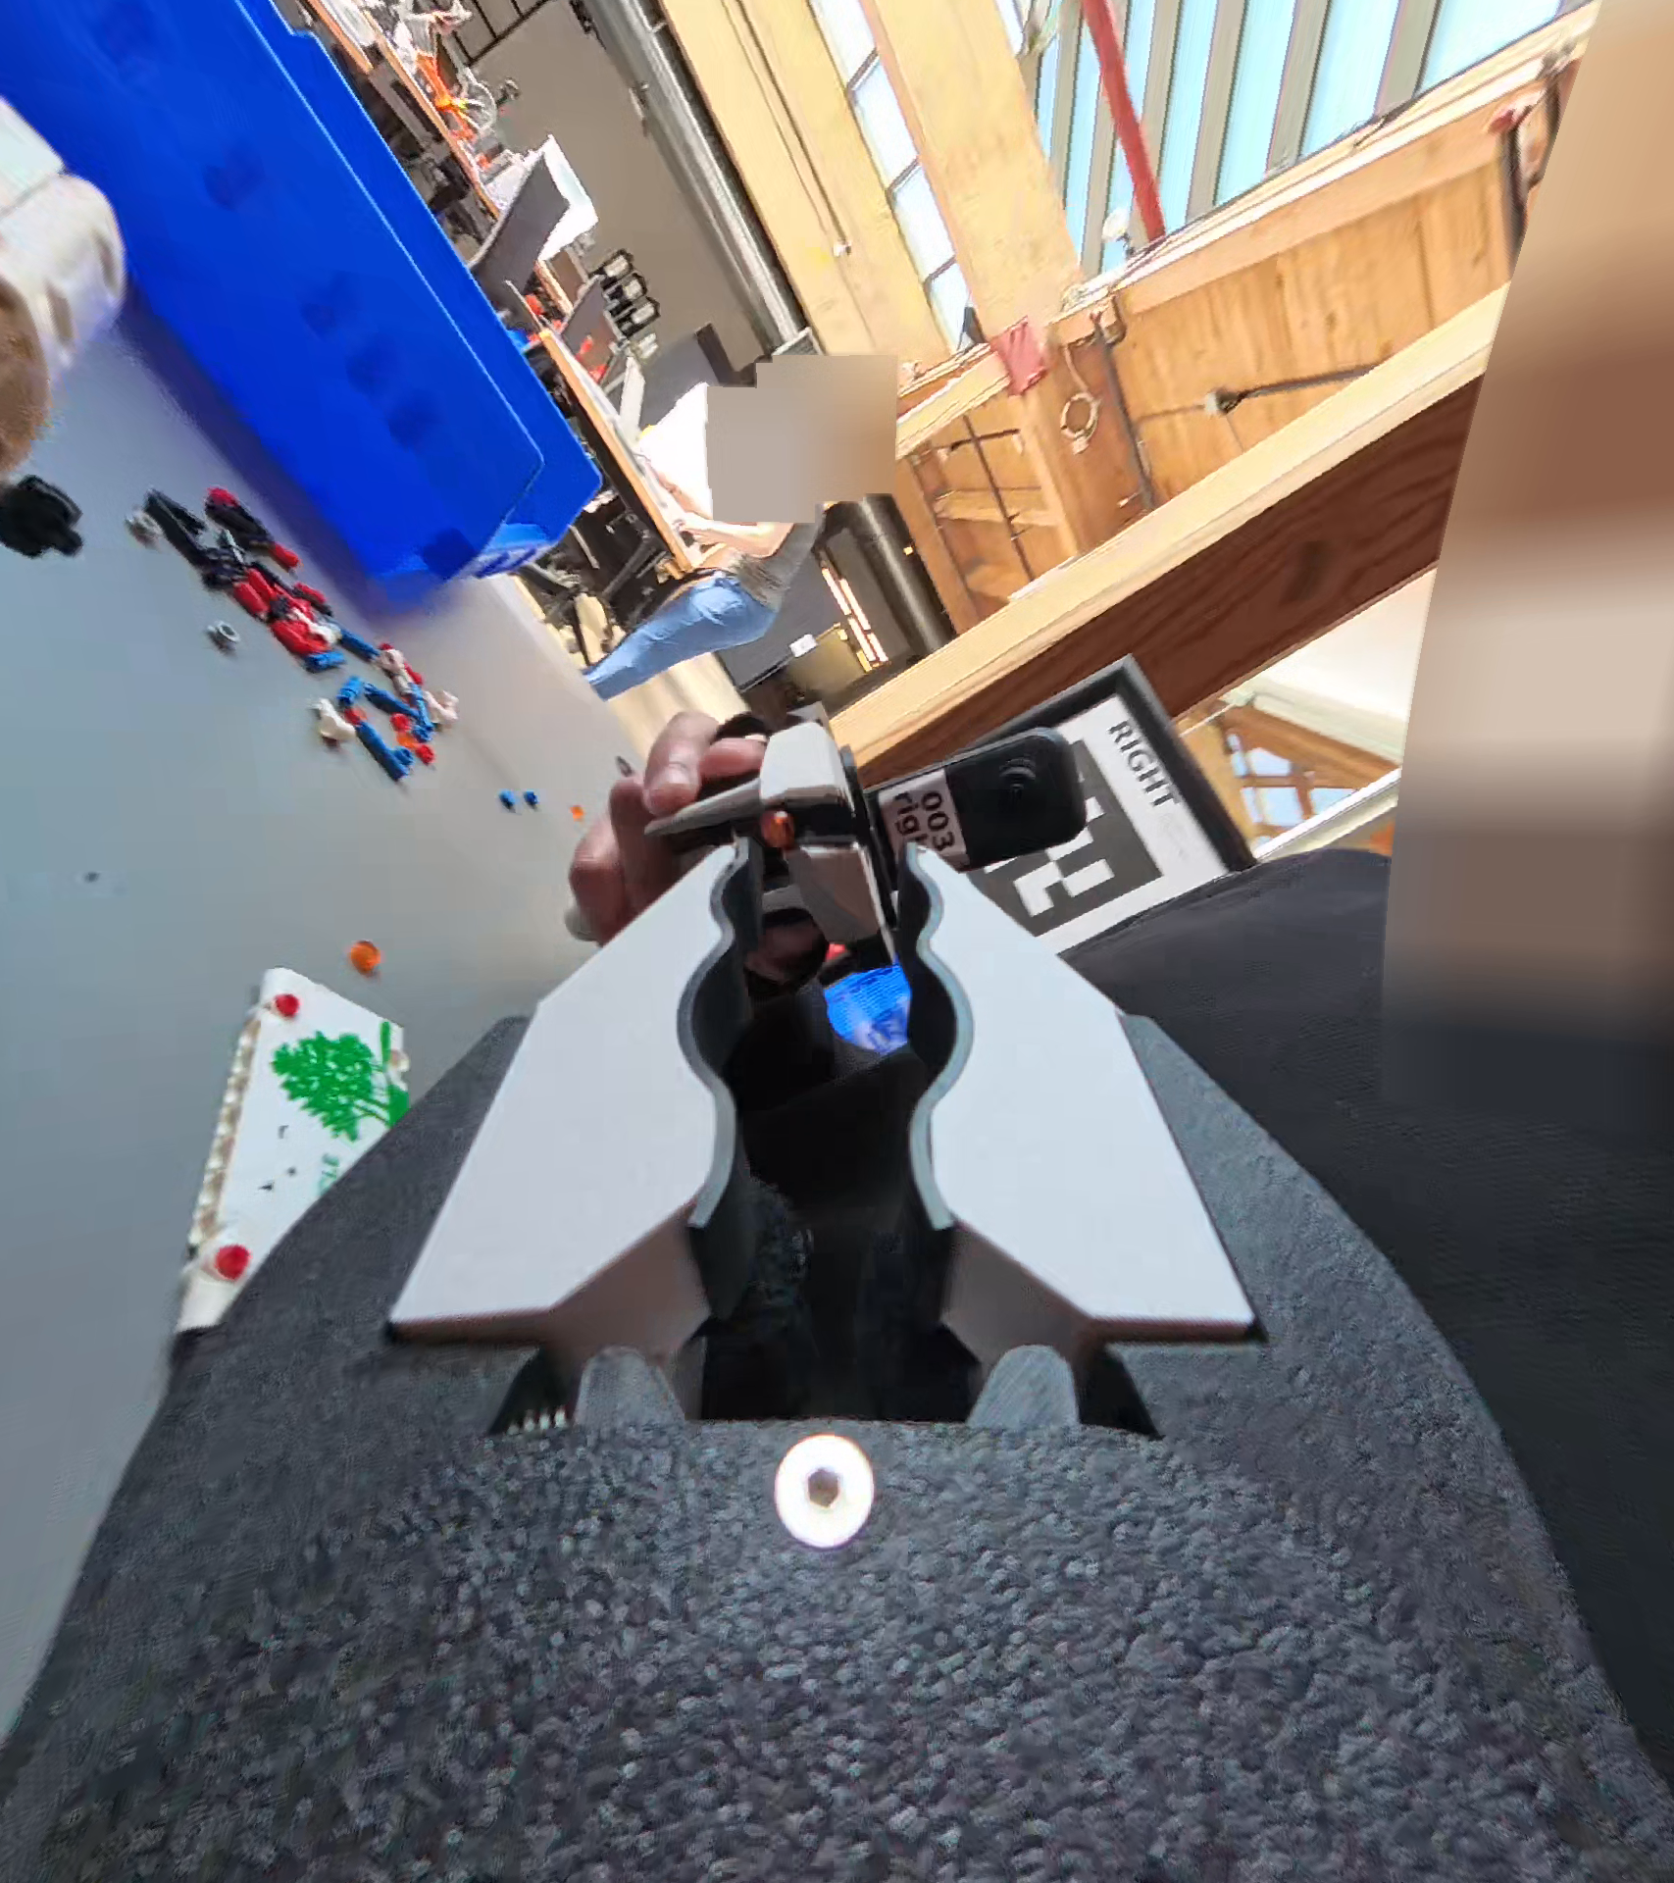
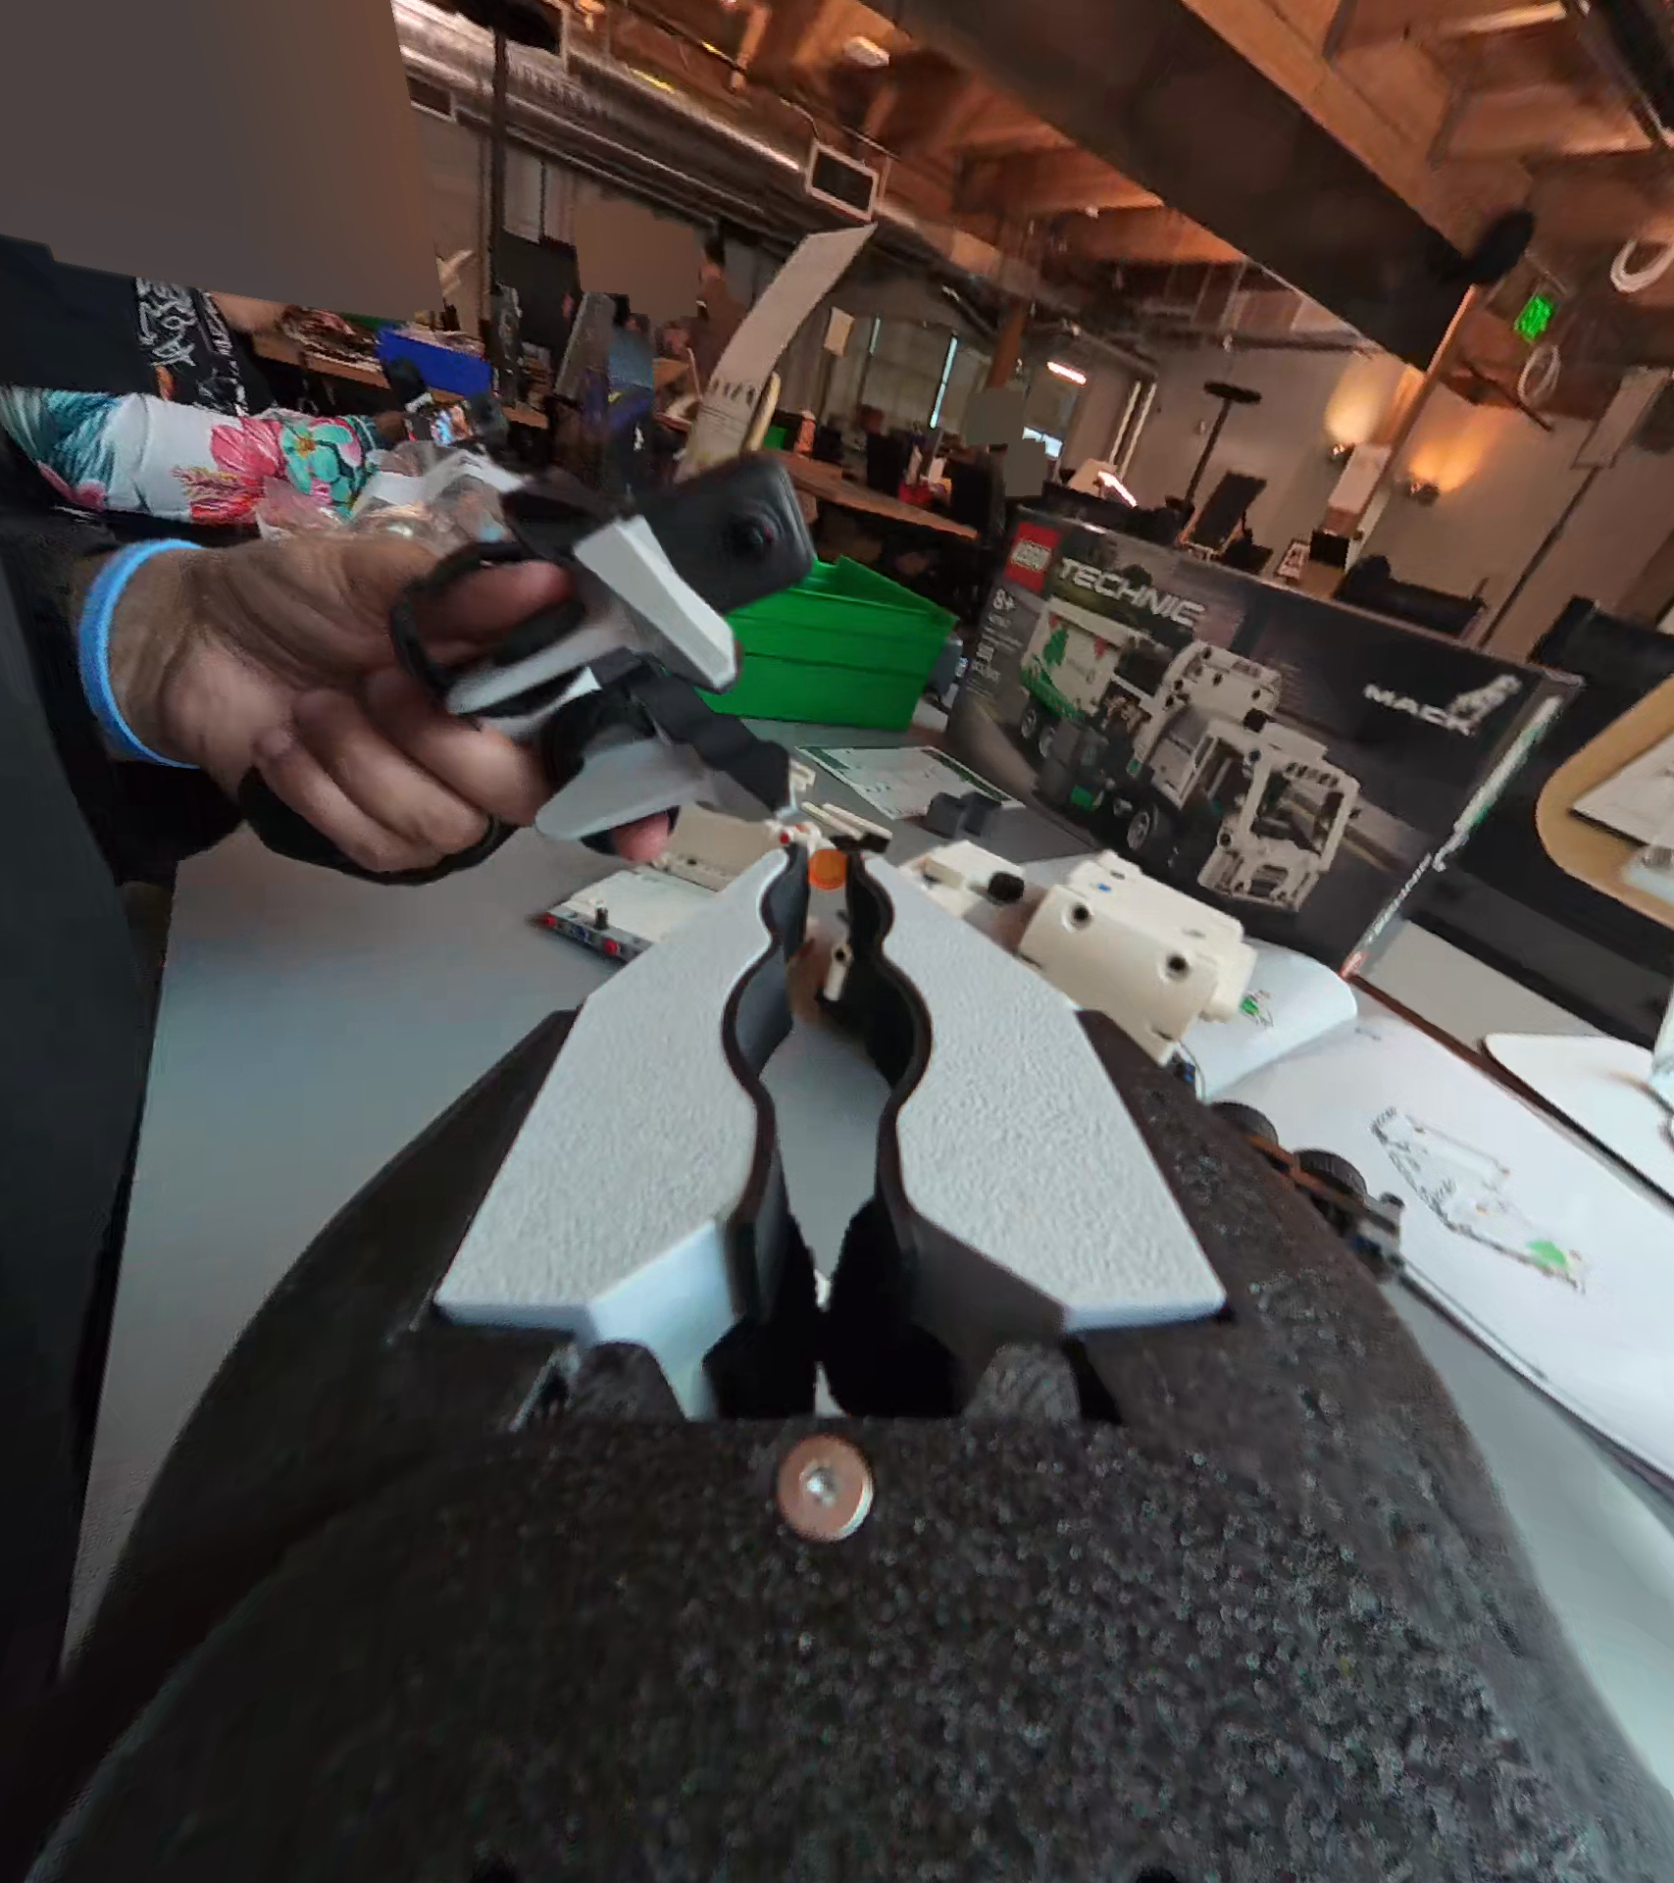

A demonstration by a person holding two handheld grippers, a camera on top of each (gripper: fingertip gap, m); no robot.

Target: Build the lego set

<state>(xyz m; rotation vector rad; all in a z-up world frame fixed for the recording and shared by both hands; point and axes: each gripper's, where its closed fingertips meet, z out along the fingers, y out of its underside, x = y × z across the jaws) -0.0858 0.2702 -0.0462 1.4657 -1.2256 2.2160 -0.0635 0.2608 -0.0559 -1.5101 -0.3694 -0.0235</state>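
Open grey counter (image 2: 323, 1019) to the left of the right gripper (image 2: 827, 876); a hand or gripper can pass there. Ahead it's blocked: left gripper (image 2: 771, 805) just beyond its jaws, white brick assemblies (image 2: 1128, 937) and printed box (image 2: 1250, 713) to the right. Papers (image 2: 1525, 1223) cover the right edge.

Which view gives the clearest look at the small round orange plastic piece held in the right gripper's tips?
The right wrist view: the small round orange plastic piece sits pinched between the right gripper tips, close and unobstructed. The left wrist view shows the piece farther off, smaller, between the right gripper's tips.
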